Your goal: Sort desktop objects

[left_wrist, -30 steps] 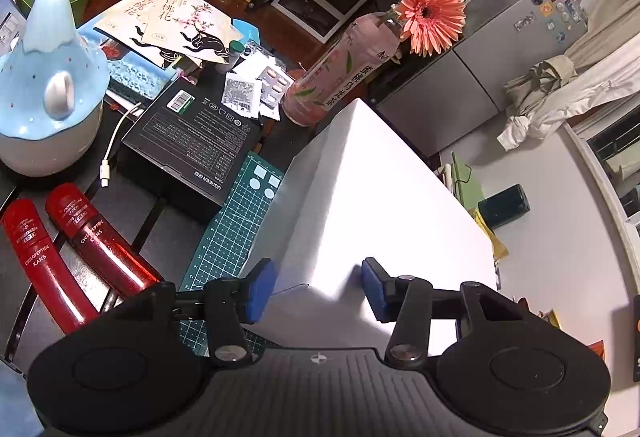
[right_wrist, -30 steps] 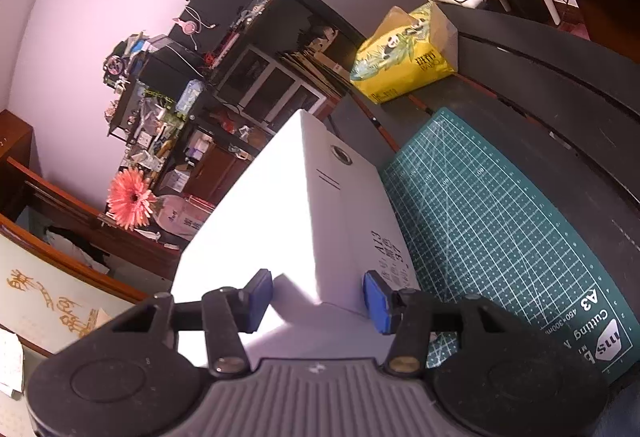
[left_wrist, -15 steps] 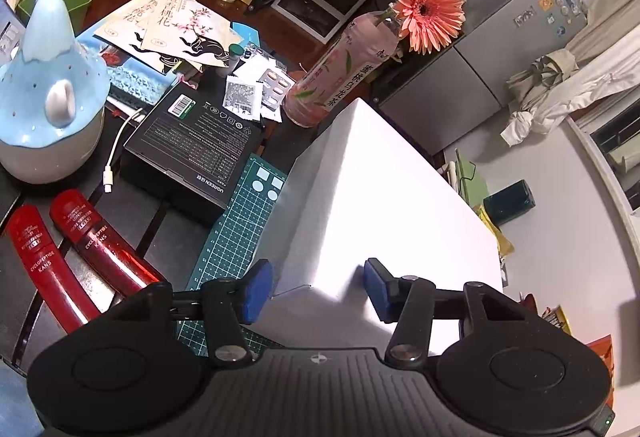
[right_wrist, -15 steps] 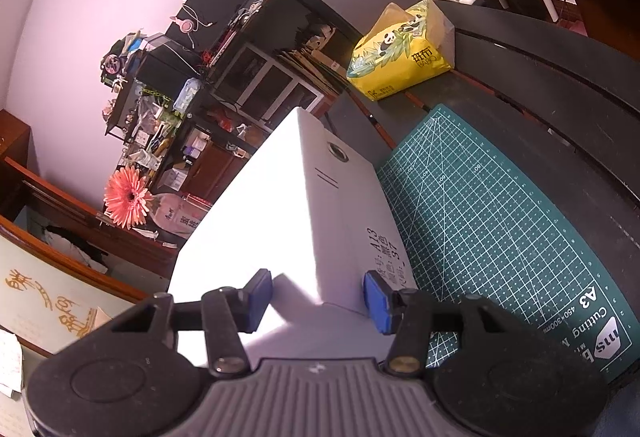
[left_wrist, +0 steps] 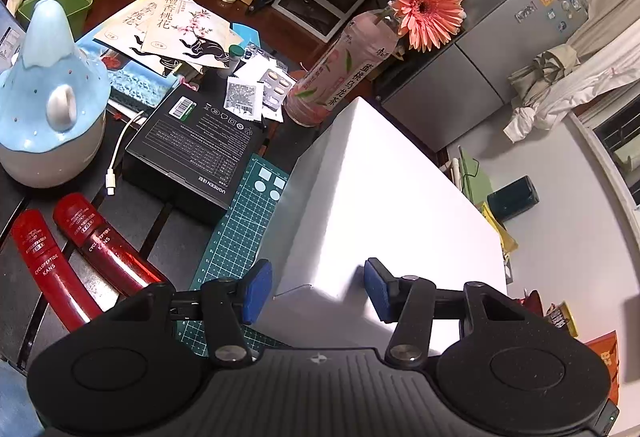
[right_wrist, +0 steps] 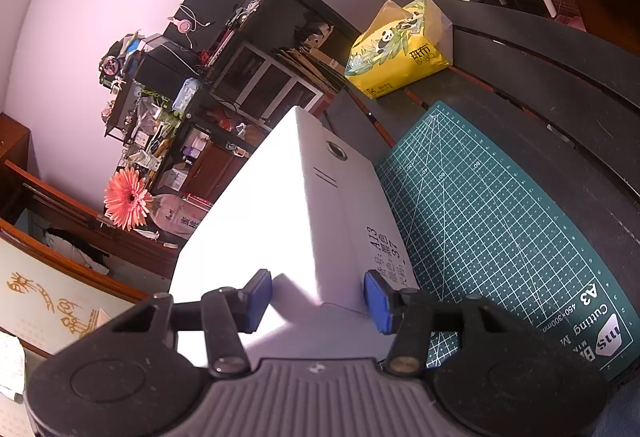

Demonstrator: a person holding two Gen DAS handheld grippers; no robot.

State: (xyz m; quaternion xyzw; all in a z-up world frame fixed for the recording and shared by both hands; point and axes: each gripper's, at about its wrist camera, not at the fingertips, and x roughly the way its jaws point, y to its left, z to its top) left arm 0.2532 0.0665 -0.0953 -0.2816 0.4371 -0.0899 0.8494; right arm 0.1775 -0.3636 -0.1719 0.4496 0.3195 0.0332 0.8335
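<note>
While my left tool (left_wrist: 316, 291) straddles the near corner of the white box (left_wrist: 384, 205), its blue pads stand a little off the cardboard on either side, at a middling gap. I judge it loose about the box, not clamped. My right tool (right_wrist: 318, 295) sits at the opposite near corner of the same box (right_wrist: 288, 221), also at a middling gap; its right pad looks to lie against the printed side panel, but the left pad's contact I cannot tell, so I cannot say whether it grips.

The box stands on the green cutting mat (right_wrist: 492, 221), which lies on the dark slatted surface (right_wrist: 560, 85). Beyond it in the left view stand the pink drink bottle (left_wrist: 340, 73) holding an orange flower (left_wrist: 430, 9), a black carton (left_wrist: 192, 145) touching the mat's edge, two red tubes (left_wrist: 80, 237) lying side by side, a blue-and-white ceramic piece (left_wrist: 44, 97), a white cable (left_wrist: 118, 161), loose sachets and a stack of printed papers (left_wrist: 176, 29). In the right view a yellow tissue pack (right_wrist: 400, 49) rests at the far end.

By my reckoning the sorting is barely begun: the small things lie scattered, unsorted, and only the box is in hand. Everything else on the left side remains to be grouped.
</note>
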